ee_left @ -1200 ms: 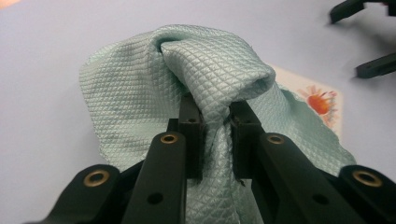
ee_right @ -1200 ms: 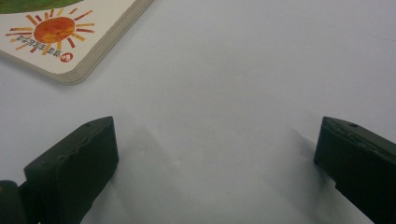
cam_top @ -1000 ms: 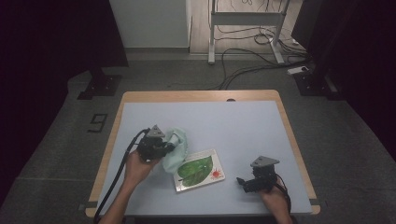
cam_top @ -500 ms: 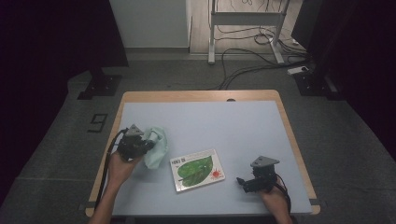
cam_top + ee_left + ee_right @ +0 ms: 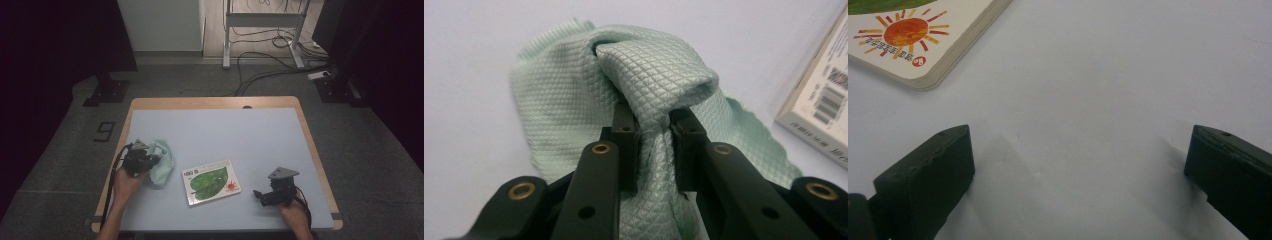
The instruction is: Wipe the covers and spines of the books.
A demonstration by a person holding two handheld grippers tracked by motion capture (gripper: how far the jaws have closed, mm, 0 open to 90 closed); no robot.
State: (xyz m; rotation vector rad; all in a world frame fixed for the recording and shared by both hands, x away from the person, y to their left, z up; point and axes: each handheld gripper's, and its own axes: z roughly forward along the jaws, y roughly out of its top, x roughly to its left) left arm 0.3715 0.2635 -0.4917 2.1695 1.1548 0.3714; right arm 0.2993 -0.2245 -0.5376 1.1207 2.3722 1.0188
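My left gripper [image 5: 651, 125] is pinching a bunched fold of the cloth [image 5: 569, 85] at the table's [image 5: 250, 130] left edge; soft, light, drapes. Book [image 5: 211, 181] mid-table looks stiff. Right gripper [image 5: 1080, 165] spread wide, empty.

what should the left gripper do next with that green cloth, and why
Probably keep dragging the green cloth clear of the book. The left gripper has its jaws clamped on a bunched fold, and the cloth's edge lies close to the book.
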